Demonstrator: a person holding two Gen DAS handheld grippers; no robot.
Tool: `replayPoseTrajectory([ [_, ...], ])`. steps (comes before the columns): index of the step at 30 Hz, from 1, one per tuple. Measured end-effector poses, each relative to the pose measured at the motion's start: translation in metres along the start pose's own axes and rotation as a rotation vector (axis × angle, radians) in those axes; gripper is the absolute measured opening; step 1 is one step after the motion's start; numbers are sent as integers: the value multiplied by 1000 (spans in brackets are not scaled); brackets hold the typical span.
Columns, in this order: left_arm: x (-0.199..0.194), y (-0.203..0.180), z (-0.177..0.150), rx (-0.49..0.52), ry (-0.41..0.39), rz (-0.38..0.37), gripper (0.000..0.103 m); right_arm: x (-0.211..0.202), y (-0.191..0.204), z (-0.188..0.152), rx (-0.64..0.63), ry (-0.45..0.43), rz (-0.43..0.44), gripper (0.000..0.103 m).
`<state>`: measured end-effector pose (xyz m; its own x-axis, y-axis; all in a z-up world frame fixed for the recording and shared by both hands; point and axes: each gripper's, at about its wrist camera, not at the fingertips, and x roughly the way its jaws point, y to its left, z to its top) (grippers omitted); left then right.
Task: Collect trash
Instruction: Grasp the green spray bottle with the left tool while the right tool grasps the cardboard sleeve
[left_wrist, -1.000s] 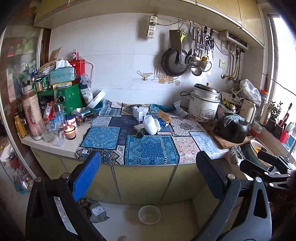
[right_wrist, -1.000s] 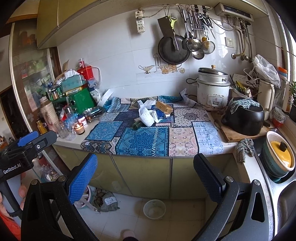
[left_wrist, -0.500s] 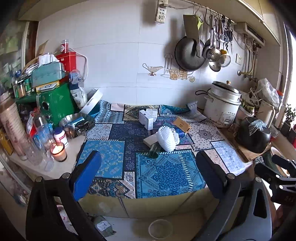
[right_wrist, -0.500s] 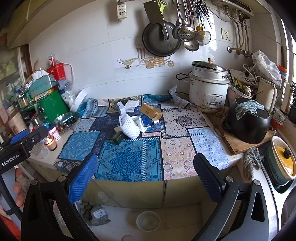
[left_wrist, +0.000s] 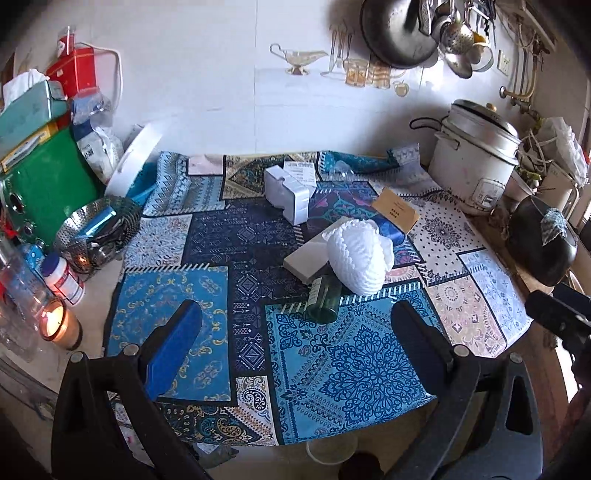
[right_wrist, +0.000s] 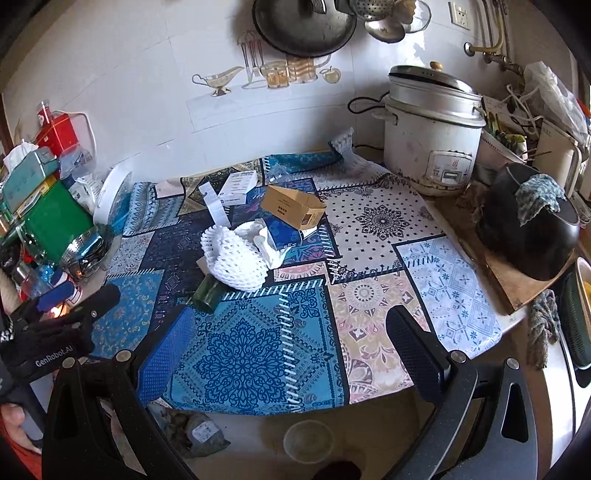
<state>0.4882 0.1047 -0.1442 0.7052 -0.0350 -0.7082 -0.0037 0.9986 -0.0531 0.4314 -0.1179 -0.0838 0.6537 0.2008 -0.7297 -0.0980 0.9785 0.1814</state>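
Observation:
A heap of trash lies mid-counter on a patterned cloth (left_wrist: 177, 310): white foam fruit netting (left_wrist: 356, 254), a green glass bottle (left_wrist: 324, 297) on its side, a flat grey box (left_wrist: 306, 258), a white carton (left_wrist: 288, 194), a brown cardboard box (left_wrist: 395, 210). In the right wrist view the netting (right_wrist: 234, 258), bottle (right_wrist: 207, 291) and brown box (right_wrist: 291, 206) show too. My left gripper (left_wrist: 295, 345) is open and empty, just short of the bottle. My right gripper (right_wrist: 291, 347) is open and empty, over the front of the cloth.
A lit candle (left_wrist: 59, 325), jars and a steel basket (left_wrist: 99, 229) crowd the left. A rice cooker (left_wrist: 476, 162) and a black pot (left_wrist: 539, 240) stand right. A sink (right_wrist: 576, 321) is far right. A bowl (right_wrist: 308, 441) sits on the floor below.
Both grippers have moved forward and up from in front of the cabinets to over the counter, closer to the trash heap. Both stay open.

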Motion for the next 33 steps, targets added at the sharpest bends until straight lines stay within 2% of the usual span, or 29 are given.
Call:
replayPoseTrajectory([
  [7, 65, -11, 7, -58, 114, 60, 103, 61, -28, 56, -17, 49, 111, 103],
  [12, 110, -21, 12, -111, 201, 110, 103, 112, -49, 95, -58, 124, 185, 103],
  [14, 129, -22, 11, -138, 242, 124, 98, 136, -56, 104, -70, 165, 210, 103],
  [16, 146, -23, 8, -181, 288, 130, 89, 161, -63, 110, -75, 217, 238, 103],
  [18, 157, -21, 4, -236, 315, 126, 87, 183, -67, 115, -80, 257, 270, 103],
  [22, 165, -22, -1, -305, 320, 137, 85, 214, -71, 125, -77, 300, 340, 103],
  [30, 180, -29, 2, -378, 298, 168, 85, 254, -66, 137, -104, 392, 440, 103],
  [33, 186, -30, 5, -418, 289, 154, 78, 256, -65, 136, -121, 405, 469, 103],
])
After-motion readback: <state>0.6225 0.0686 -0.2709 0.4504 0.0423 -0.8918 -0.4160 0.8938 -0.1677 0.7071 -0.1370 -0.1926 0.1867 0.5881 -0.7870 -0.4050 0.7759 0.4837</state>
